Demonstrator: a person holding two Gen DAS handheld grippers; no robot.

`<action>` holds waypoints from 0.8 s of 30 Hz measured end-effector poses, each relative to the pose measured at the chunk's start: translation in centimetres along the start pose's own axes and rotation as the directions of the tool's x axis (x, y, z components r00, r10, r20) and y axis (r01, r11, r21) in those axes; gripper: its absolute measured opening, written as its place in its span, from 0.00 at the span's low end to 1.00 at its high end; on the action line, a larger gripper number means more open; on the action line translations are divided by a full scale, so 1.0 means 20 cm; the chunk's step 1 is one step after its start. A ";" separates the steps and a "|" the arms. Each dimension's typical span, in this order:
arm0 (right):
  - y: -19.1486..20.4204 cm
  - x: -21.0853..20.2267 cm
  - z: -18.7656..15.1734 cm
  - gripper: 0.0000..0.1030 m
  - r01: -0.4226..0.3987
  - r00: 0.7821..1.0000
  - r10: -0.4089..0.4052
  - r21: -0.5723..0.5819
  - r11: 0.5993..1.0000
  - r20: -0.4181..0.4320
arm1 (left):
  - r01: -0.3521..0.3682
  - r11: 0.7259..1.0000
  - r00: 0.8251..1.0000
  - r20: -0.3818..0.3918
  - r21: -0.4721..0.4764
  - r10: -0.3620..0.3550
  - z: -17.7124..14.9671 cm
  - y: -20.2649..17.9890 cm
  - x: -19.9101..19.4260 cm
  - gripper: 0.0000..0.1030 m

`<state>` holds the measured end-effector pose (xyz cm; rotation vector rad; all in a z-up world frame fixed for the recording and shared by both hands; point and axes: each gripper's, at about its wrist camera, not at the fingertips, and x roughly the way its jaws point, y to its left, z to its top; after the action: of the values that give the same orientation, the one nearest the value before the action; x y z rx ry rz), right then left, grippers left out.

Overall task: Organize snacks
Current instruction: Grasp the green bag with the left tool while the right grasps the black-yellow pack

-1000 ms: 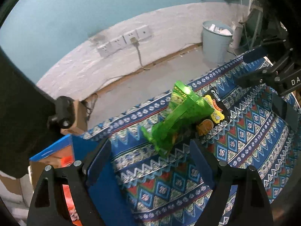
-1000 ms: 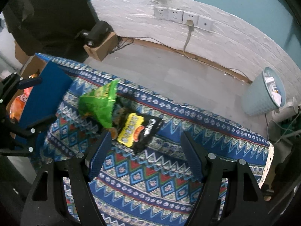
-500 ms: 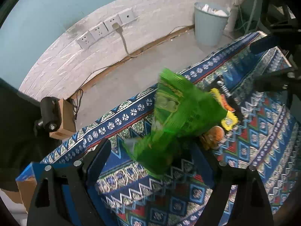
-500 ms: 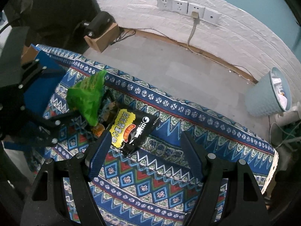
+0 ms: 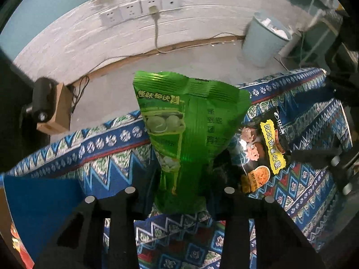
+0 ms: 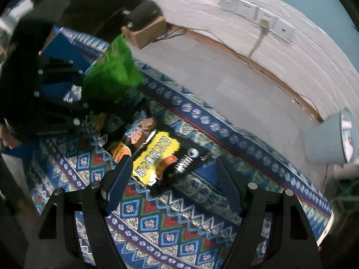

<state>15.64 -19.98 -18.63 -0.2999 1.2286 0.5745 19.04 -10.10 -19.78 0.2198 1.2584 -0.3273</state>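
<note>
My left gripper is closing on the lower end of the green snack bag, which stands upright between its fingers; the pads look pressed against the bag's sides. My right gripper hangs with its jaws wide apart and nothing between them, just above the black snack bag, which lies flat on the patterned cloth. In the left wrist view the green bag partly covers the near corner of the black bag, so the two overlap where they meet. A blue box sits at the left edge of the cloth, beside my left gripper. Beyond the cloth lies bare floor, with a pale blue bin to the right, a small cardboard box bearing a dark object to the left, and a row of wall sockets with one cable plugged in. The green bag carries Chinese characters on a yellow strip and pictures of round green pieces; the black bag bears a yellow panel with Chinese characters and cartoon faces. I cannot read either brand.
</note>
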 end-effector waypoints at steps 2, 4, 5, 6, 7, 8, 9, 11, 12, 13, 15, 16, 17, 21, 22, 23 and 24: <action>0.03 0.04 0.01 0.74 -0.002 1.000 0.002 -0.039 0.999 -0.008 | -0.010 0.999 1.000 -0.009 -0.047 0.010 -0.03 0.03 -0.02 0.35; 0.06 0.08 0.02 0.74 -0.011 1.000 0.010 -0.061 0.998 -0.016 | -0.017 0.996 1.000 -0.014 -0.091 0.016 -0.06 0.05 -0.03 0.35; 0.07 0.10 0.03 0.74 -0.019 1.000 0.017 -0.074 0.997 -0.024 | -0.018 0.993 1.000 -0.015 -0.114 0.016 -0.08 0.06 -0.04 0.35; 0.08 0.12 0.04 0.74 -0.019 0.999 0.017 -0.083 0.996 -0.028 | -0.015 0.990 1.000 -0.016 -0.137 0.013 -0.11 0.07 -0.05 0.34; 0.09 0.13 0.05 0.74 -0.020 0.999 0.017 -0.092 0.996 -0.032 | -0.014 0.989 1.000 -0.014 -0.147 0.012 -0.14 0.08 -0.06 0.34; 0.09 0.15 0.06 0.74 -0.023 0.999 0.019 -0.101 0.995 -0.035 | -0.015 0.988 1.000 -0.013 -0.156 0.013 -0.16 0.08 -0.07 0.34; 0.10 0.16 0.07 0.74 -0.029 0.999 0.026 -0.109 0.994 -0.035 | -0.015 0.987 1.000 -0.011 -0.159 0.013 -0.18 0.08 -0.09 0.34; 0.11 0.18 0.09 0.74 -0.036 0.999 0.032 -0.120 0.992 -0.040 | -0.014 0.985 1.000 -0.010 -0.174 0.013 -0.23 0.09 -0.11 0.34; 0.11 0.20 0.09 0.74 -0.048 0.998 0.043 -0.120 0.992 -0.047 | -0.011 0.983 1.000 -0.012 -0.181 0.009 -0.24 0.10 -0.11 0.34; 0.11 0.21 0.10 0.74 -0.061 0.997 0.055 -0.118 0.991 -0.053 | -0.011 0.983 1.000 -0.013 -0.185 0.008 -0.26 0.11 -0.12 0.34; 0.12 0.24 0.11 0.74 -0.077 0.995 0.068 -0.122 0.990 -0.077 | -0.015 0.983 1.000 -0.015 -0.184 0.012 -0.29 0.10 -0.13 0.34; 0.13 0.25 0.11 0.74 -0.082 0.994 0.071 -0.125 0.989 -0.085 | -0.018 0.983 1.000 -0.016 -0.181 0.015 -0.31 0.10 -0.14 0.34; 0.14 0.27 0.10 0.74 -0.090 0.992 0.077 -0.132 0.987 -0.096 | -0.023 0.984 1.000 -0.016 -0.177 0.020 -0.32 0.10 -0.14 0.34; 0.18 0.30 0.08 0.75 -0.090 0.989 0.071 -0.147 0.985 -0.129 | -0.030 0.984 0.999 -0.019 -0.174 0.028 -0.36 0.08 -0.15 0.34; 0.19 0.30 0.07 0.75 -0.088 0.989 0.068 -0.150 0.985 -0.130 | -0.031 0.984 0.999 -0.023 -0.173 0.028 -0.37 0.08 -0.14 0.34; 0.20 0.30 0.06 0.75 -0.089 0.989 0.069 -0.155 0.984 -0.130 | -0.032 0.985 0.999 -0.020 -0.172 0.029 -0.38 0.08 -0.14 0.34; 0.20 0.29 0.05 0.75 -0.088 0.989 0.068 -0.157 0.984 -0.129 | -0.035 0.985 0.999 -0.016 -0.169 0.033 -0.38 0.08 -0.14 0.34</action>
<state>15.49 -14.59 -23.44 -0.4308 1.3199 0.7347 11.97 -5.75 -19.30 0.0978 1.2865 -0.1888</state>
